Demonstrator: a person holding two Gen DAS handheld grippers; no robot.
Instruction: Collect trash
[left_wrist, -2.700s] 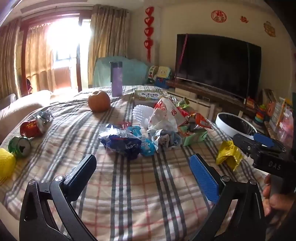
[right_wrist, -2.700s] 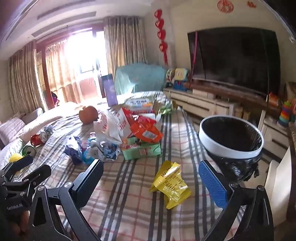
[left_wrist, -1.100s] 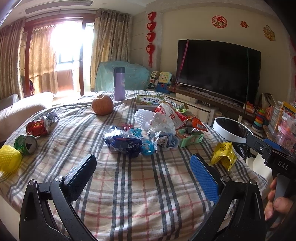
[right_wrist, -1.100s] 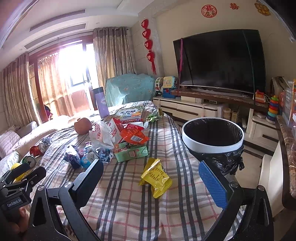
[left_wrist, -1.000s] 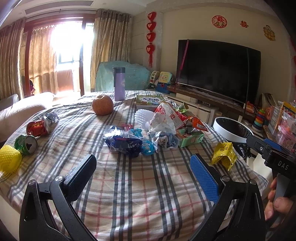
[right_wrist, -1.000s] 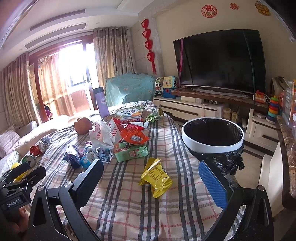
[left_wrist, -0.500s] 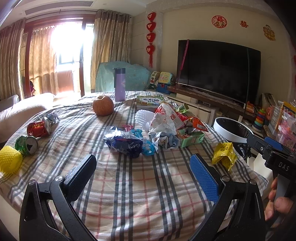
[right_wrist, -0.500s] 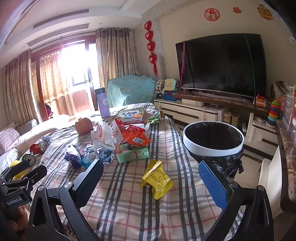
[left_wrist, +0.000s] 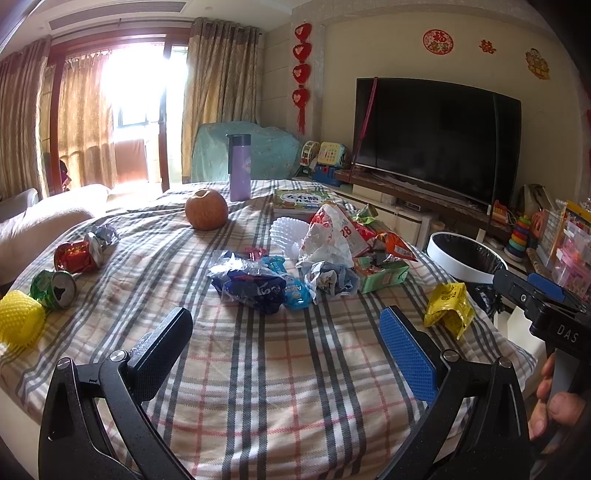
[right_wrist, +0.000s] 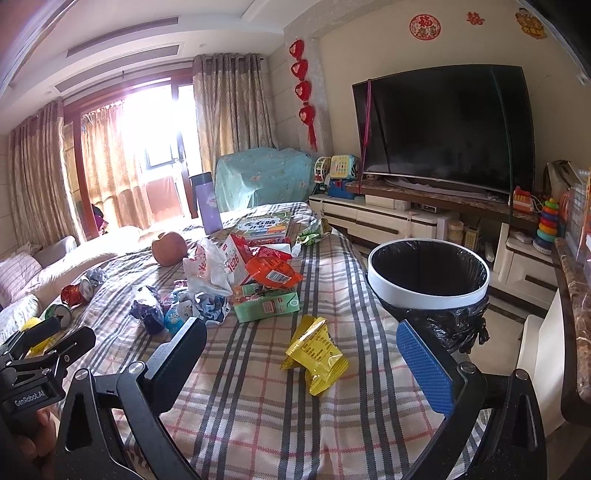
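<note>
A heap of trash lies mid-table: a blue wrapper (left_wrist: 255, 286), a white plastic bag (left_wrist: 328, 236), a green carton (left_wrist: 382, 275) and an orange snack bag (right_wrist: 273, 275). A yellow packet (right_wrist: 314, 349) lies alone near the table's right edge. A white-rimmed bin (right_wrist: 428, 273) with a black liner stands beside the table, right of the packet. My left gripper (left_wrist: 284, 343) is open and empty, above the near cloth. My right gripper (right_wrist: 303, 354) is open and empty, with the yellow packet between its fingers in view.
Crushed red can (left_wrist: 75, 254), green can (left_wrist: 55, 290) and yellow foam net (left_wrist: 20, 319) lie at the left edge. An apple (left_wrist: 206, 209), purple bottle (left_wrist: 239, 171) and book (left_wrist: 301, 201) stand at the back. A TV (right_wrist: 443, 129) and cabinet are beyond the bin.
Both grippers have drawn back and risen a little from the table since 2.7 s ago; over the last second the views barely shift. Both stay open.
</note>
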